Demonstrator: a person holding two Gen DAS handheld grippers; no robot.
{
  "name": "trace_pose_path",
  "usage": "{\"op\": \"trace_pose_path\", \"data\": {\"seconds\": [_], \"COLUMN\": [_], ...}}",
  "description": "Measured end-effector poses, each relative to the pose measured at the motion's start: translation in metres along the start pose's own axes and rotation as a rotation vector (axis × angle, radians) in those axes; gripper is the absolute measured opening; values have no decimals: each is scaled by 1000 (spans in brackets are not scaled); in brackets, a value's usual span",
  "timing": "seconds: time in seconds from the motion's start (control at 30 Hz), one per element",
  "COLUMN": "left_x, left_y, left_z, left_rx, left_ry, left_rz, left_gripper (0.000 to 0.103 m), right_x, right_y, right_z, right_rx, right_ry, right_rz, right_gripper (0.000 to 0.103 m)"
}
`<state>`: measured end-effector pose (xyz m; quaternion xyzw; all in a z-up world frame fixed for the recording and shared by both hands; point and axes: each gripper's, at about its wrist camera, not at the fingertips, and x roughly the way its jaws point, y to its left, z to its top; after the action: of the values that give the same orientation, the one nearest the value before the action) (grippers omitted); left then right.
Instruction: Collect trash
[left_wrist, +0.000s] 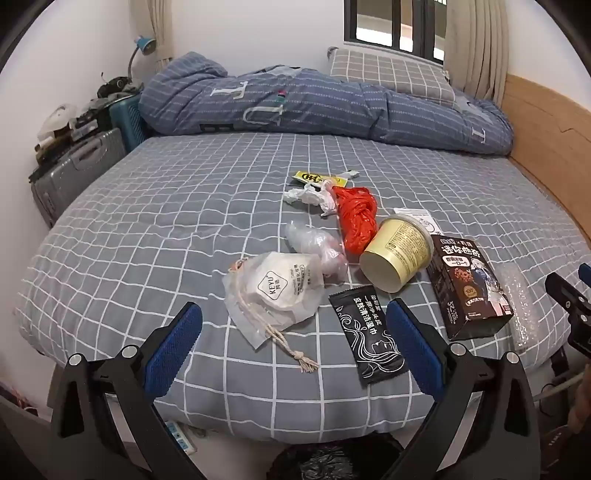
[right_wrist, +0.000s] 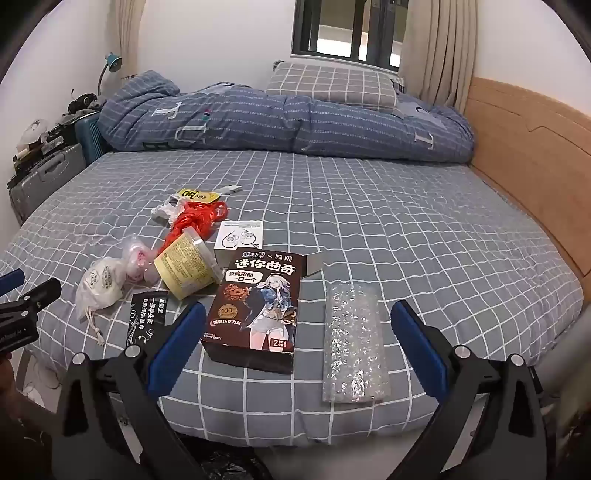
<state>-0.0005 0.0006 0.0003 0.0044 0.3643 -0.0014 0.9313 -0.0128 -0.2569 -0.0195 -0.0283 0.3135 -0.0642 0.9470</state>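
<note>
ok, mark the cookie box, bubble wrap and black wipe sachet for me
cookie box (right_wrist: 255, 310): right wrist view, middle of its printed top face.
bubble wrap (right_wrist: 352, 343): right wrist view, centre of the clear sheet.
black wipe sachet (left_wrist: 369, 334): left wrist view, middle of the packet's printed face.

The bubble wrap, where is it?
In the right wrist view, the bubble wrap lies flat on the bed, just right of the cookie box.

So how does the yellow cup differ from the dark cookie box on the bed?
The yellow cup is round and tipped on its side; the cookie box is rectangular and lies flat, printed face up. The cup is pale yellow, the box dark brown with a cartoon figure. Both rest on the checked bedsheet, touching neither gripper.
</note>
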Motion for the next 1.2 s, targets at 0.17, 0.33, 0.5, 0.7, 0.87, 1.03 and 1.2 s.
{"op": "trace_pose_path", "data": {"seconds": [0.17, 0.33, 0.5, 0.7, 0.87, 1.03, 1.2], "left_x": [3, 3, 0, -2, -3, -5, -5], "left_y": [2, 3, 3, 1, 0, -1, -1], "left_z": [1, 0, 0, 0, 1, 3, 4], "left_rx": [-2, 1, 5, 10, 17, 17, 16], "left_ry": [24, 11, 4, 7, 10, 9, 12], "left_rz": [9, 12, 24, 29, 36, 38, 45], "left_gripper": [97, 97, 97, 97, 97, 97, 97], "right_x": [0, 3, 6, 1, -1, -3, -4], "right_y": [0, 0, -1, 3, 2, 2, 3], "right_z": [-1, -2, -2, -2, -2, -1, -1], "right_rx": [-1, 1, 2, 11, 12, 14, 10], "right_ry": [2, 11, 15, 17, 16, 11, 15], "right_rz": [1, 2, 16, 26, 47, 55, 59], "right_gripper": [96, 96, 96, 96, 96, 96, 96]}}
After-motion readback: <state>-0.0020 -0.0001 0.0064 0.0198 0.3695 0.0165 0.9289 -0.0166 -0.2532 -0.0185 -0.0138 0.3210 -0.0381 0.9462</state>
